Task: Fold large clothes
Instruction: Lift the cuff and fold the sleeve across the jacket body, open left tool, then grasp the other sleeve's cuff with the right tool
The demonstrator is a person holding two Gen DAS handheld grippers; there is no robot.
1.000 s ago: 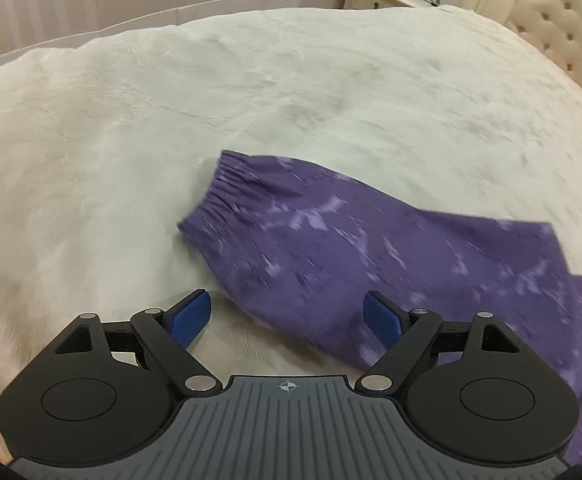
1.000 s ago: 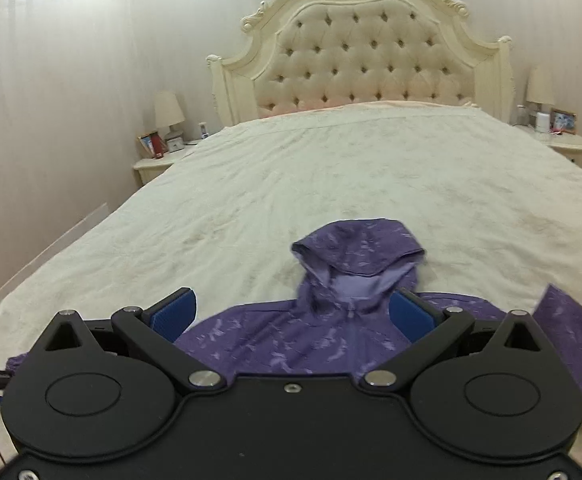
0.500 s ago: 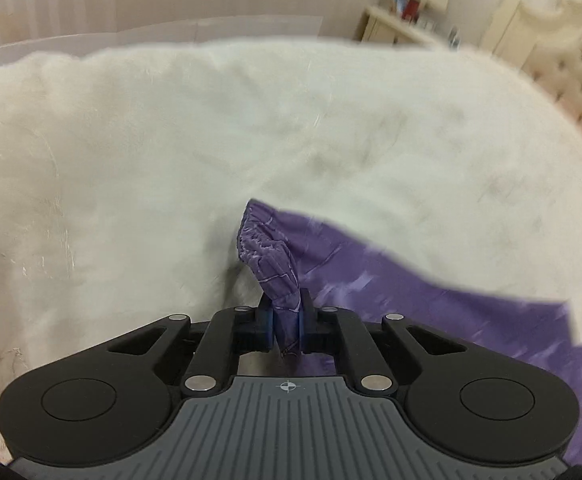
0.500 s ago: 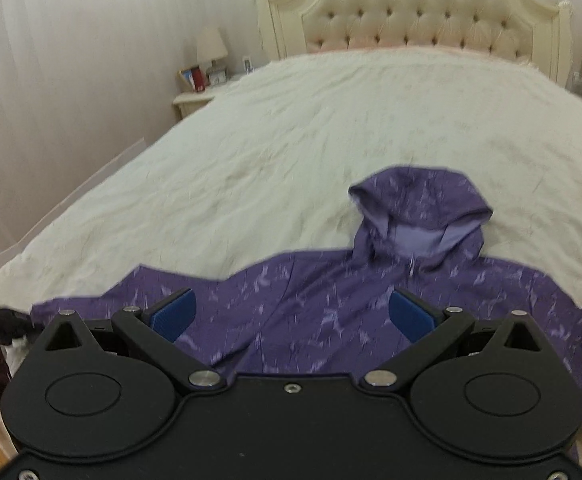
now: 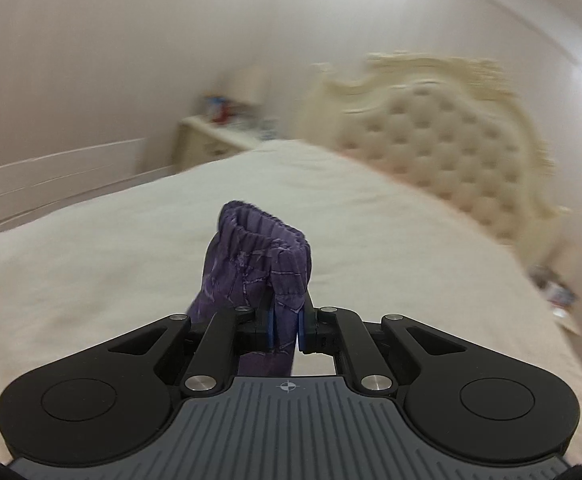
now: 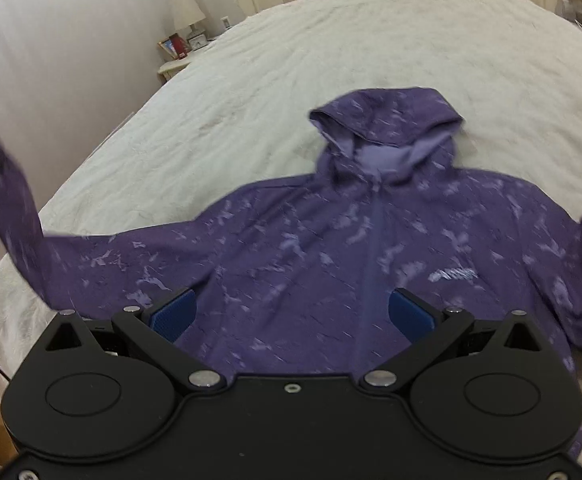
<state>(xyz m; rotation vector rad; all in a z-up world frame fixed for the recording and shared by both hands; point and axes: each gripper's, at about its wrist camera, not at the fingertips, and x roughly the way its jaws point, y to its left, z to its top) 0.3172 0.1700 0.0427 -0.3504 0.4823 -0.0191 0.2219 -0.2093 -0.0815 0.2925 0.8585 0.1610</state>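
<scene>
Our left claw [image 5: 283, 326] pinches the purple hoodie's [image 6: 331, 248] sleeve cuff [image 5: 261, 256], lifted above the bed [image 6: 331, 40]; our right claw [image 6: 291, 314] hangs wide open over the hoodie's chest, gripping nothing

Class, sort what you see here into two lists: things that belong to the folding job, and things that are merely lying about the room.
Belongs to the job:
- purple hooded jacket, spread on the bed
- its sleeve cuff, pinched in the left gripper
- right gripper, open above the jacket's front

Just lying about:
- bedside table
- lamp
- picture frame
- tufted headboard
</scene>
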